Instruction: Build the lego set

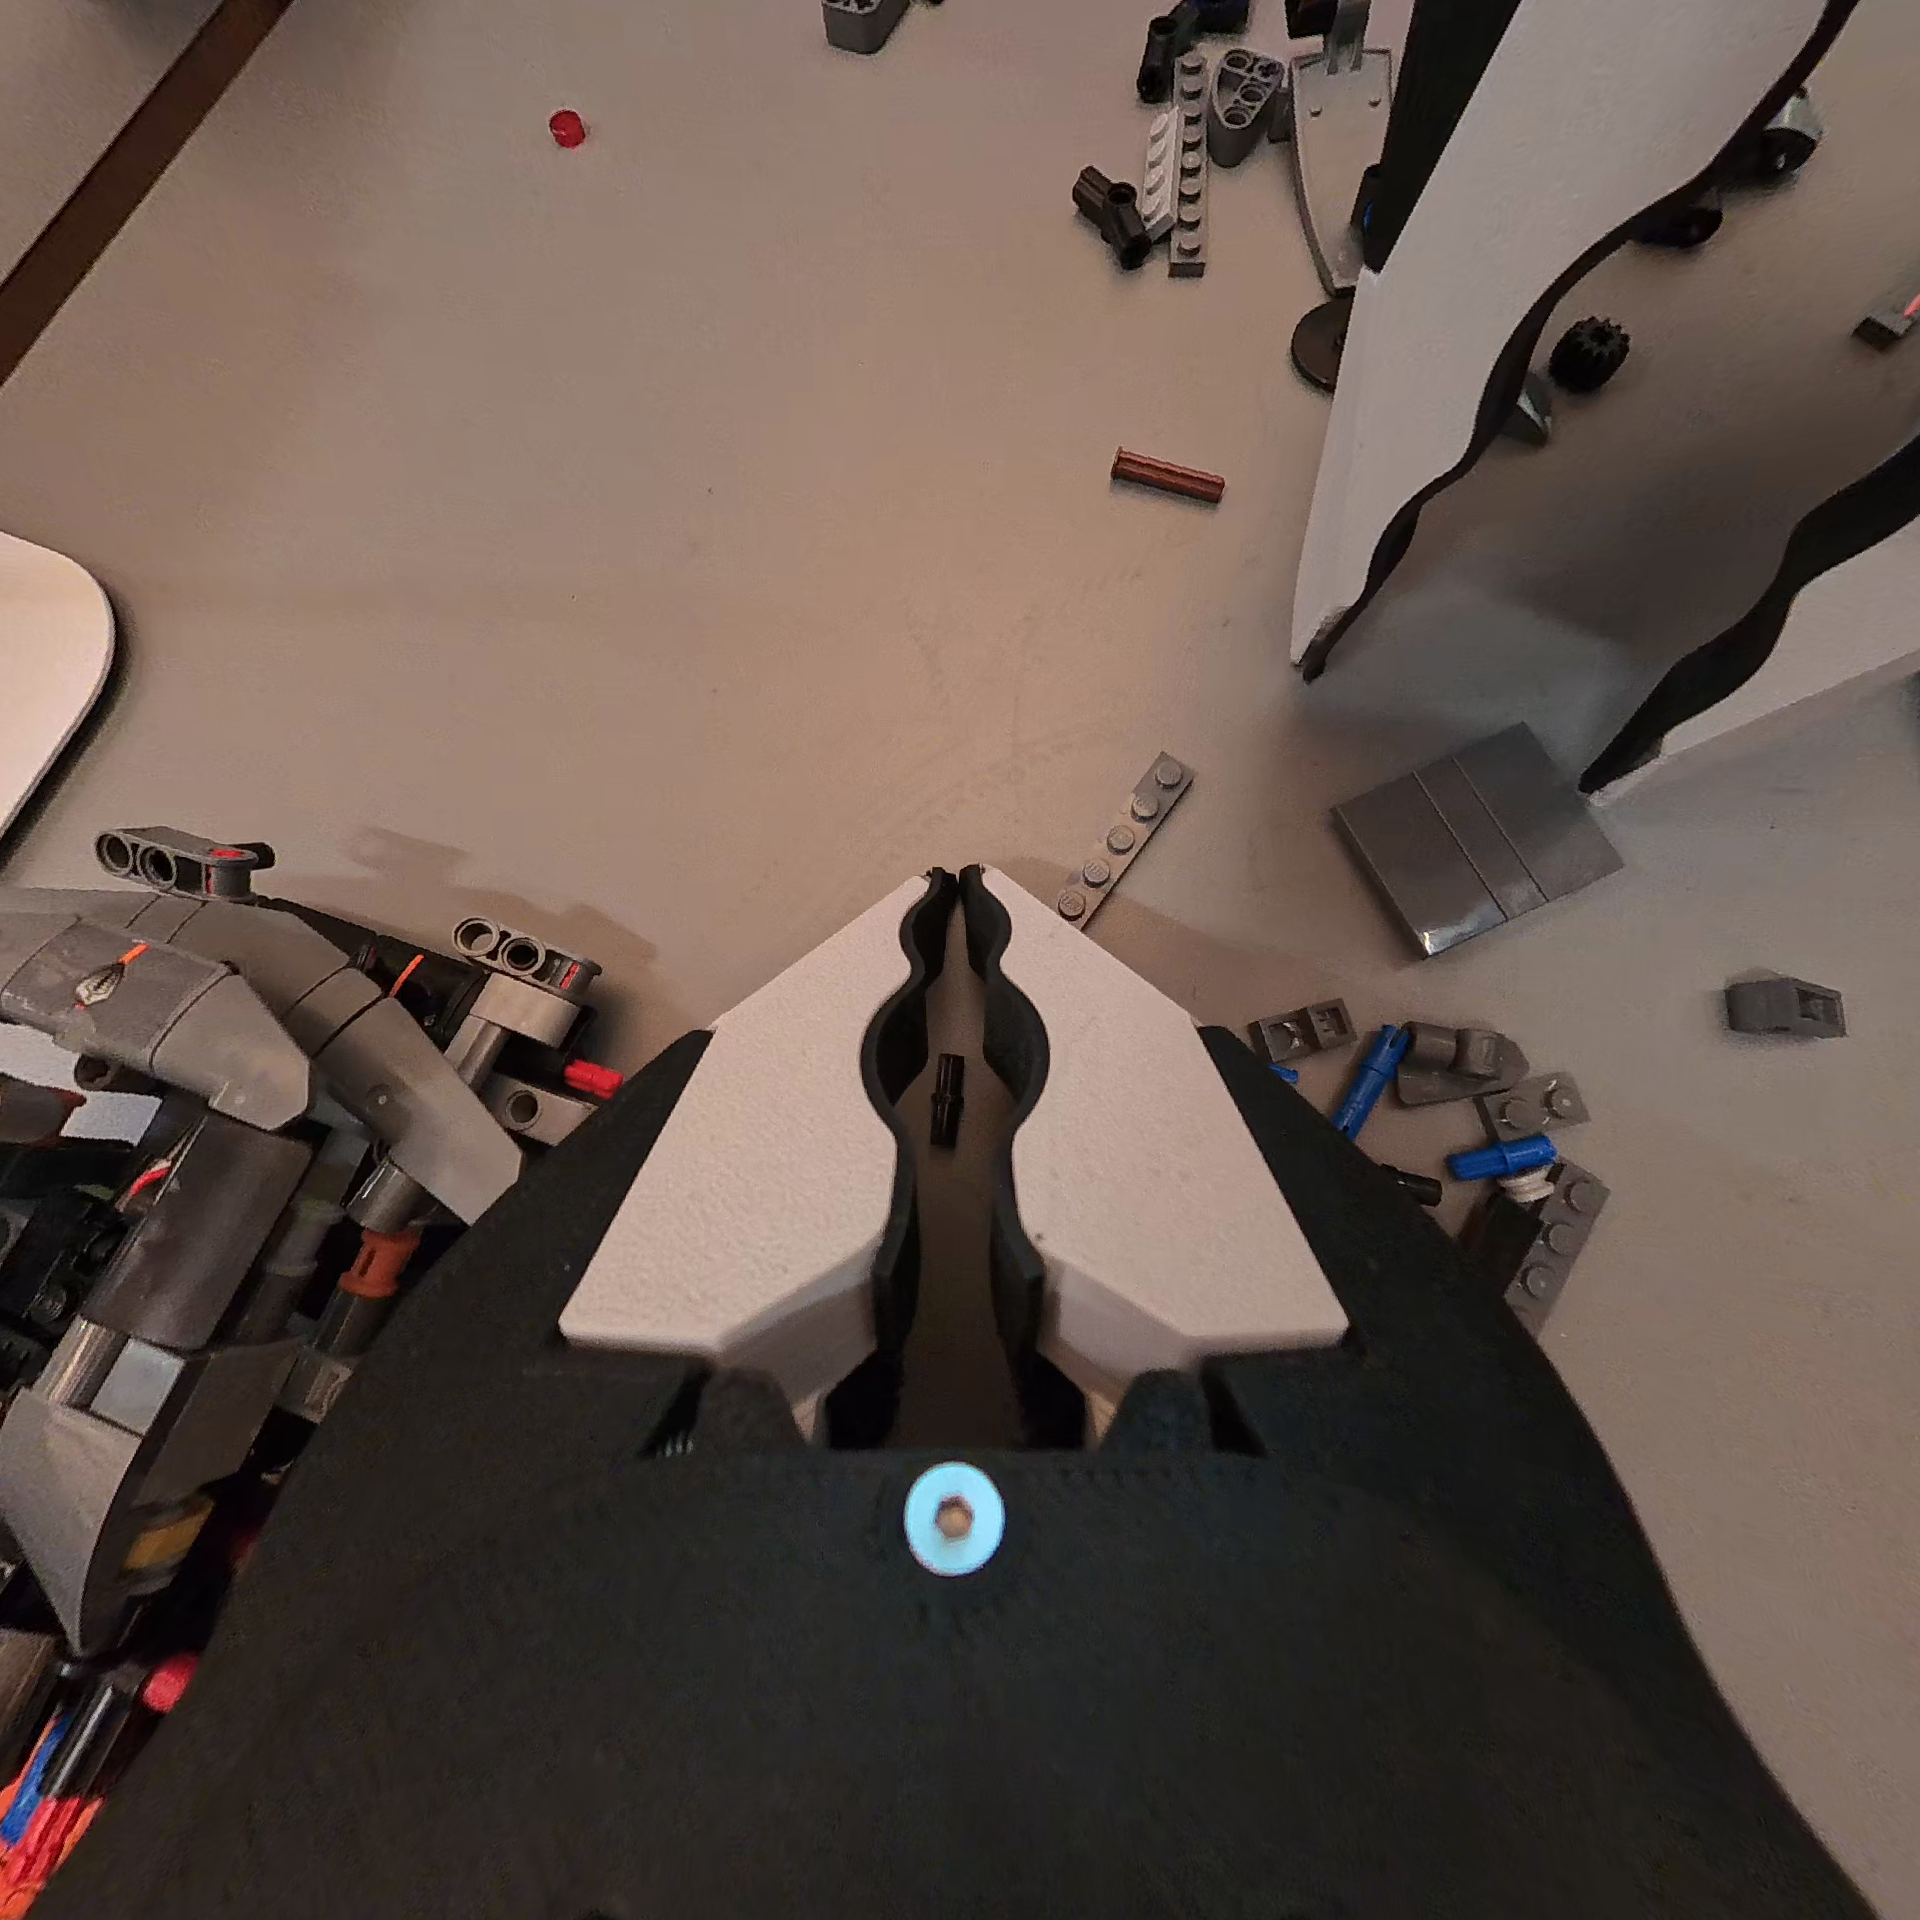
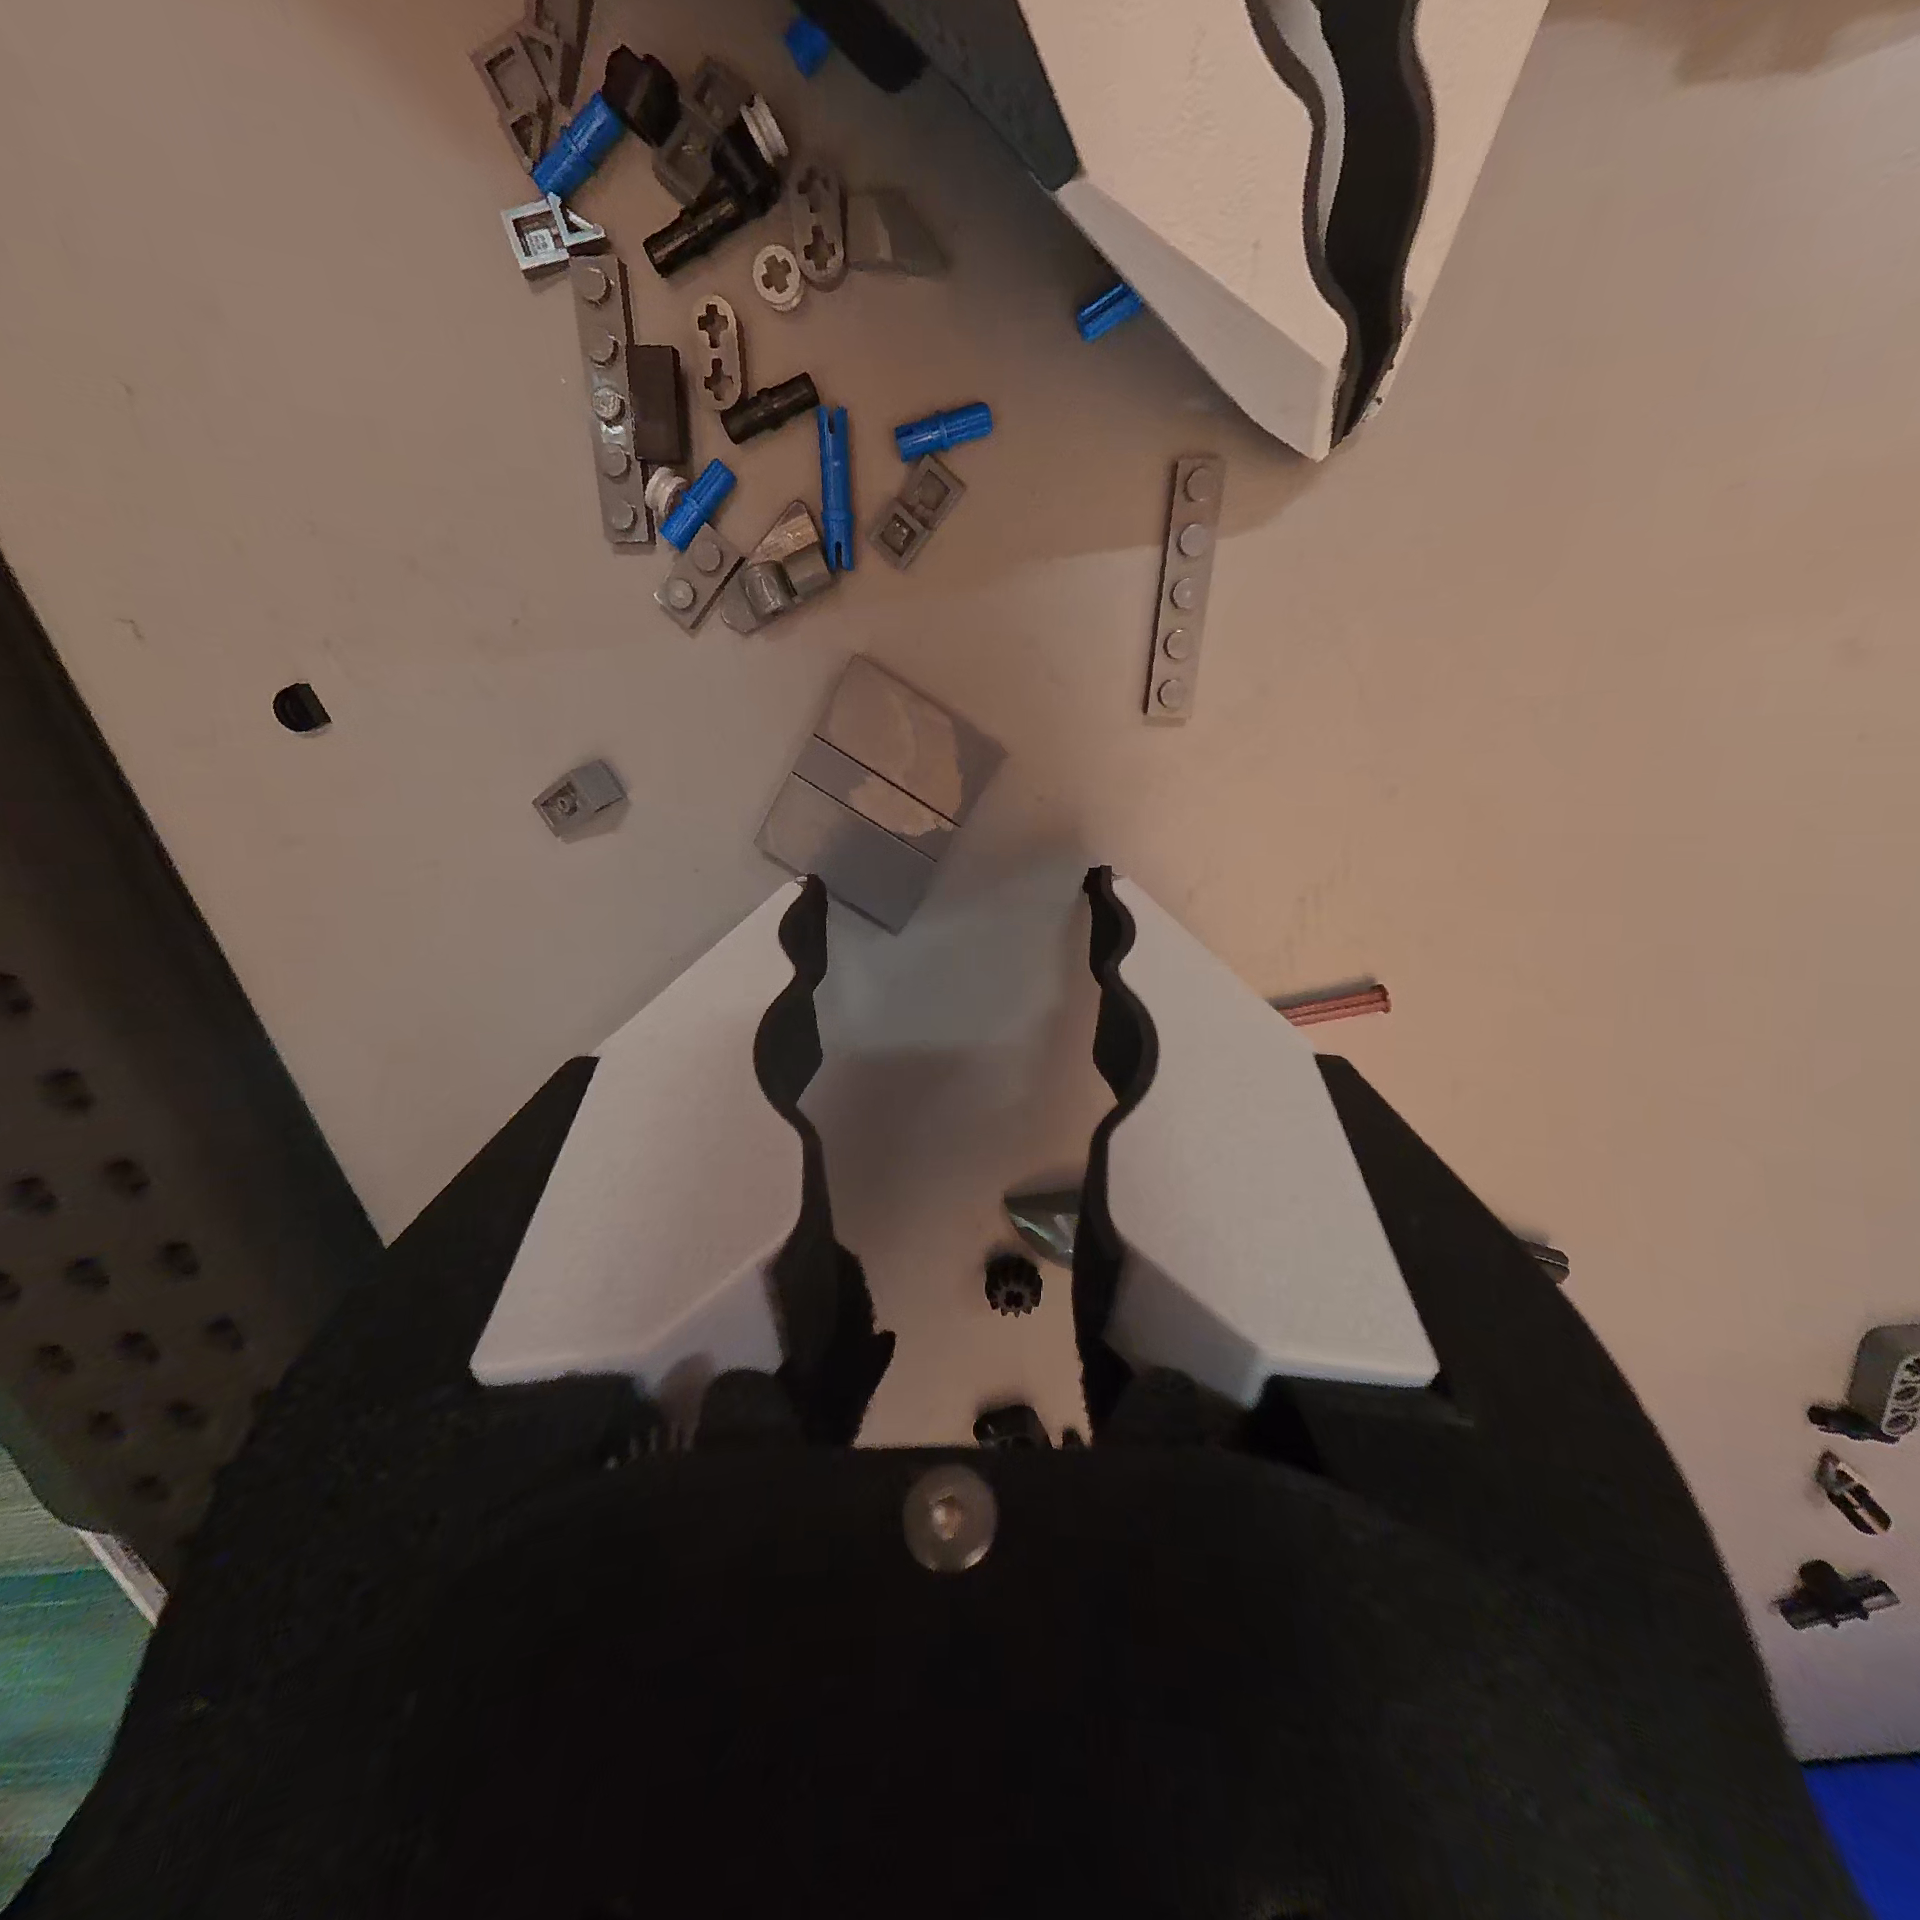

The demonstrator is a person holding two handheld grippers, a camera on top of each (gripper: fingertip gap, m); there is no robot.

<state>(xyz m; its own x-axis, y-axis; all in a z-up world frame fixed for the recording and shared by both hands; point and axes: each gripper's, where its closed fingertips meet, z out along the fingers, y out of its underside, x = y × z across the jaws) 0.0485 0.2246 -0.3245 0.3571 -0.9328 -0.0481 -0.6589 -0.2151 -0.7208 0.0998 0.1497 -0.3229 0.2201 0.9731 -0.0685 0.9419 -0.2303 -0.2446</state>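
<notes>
Part-built model (image 1: 239, 1122) sits at 9 o'clock in the left wrist view, grey shells and beams lying on the bench (image 1: 675, 520), parked clear of the loose parts so nothing gets knocked, I judge.

Left gripper (image 1: 956, 878): fingers pressed together at the tips, pinching nothing that I can see. A small black pin (image 1: 947, 1099) shows through the gap behind the tips; it looks to lie on the bench beneath, not held.

A grey studded strip (image 1: 1127, 836) lies just beside those tips at 1 o'clock. The grey tile panel (image 1: 1475, 836) sits at 3 o'clock.

Right gripper (image 2: 951, 883): fingers spread wide, empty, hovering with the same tile panel (image 2: 883, 790) just ahead at 11 o'clock. I read this as lining up for a pick there.

Spare parts pile (image 2: 717, 364) is clustered at 11 o'clock, within reach.
</notes>
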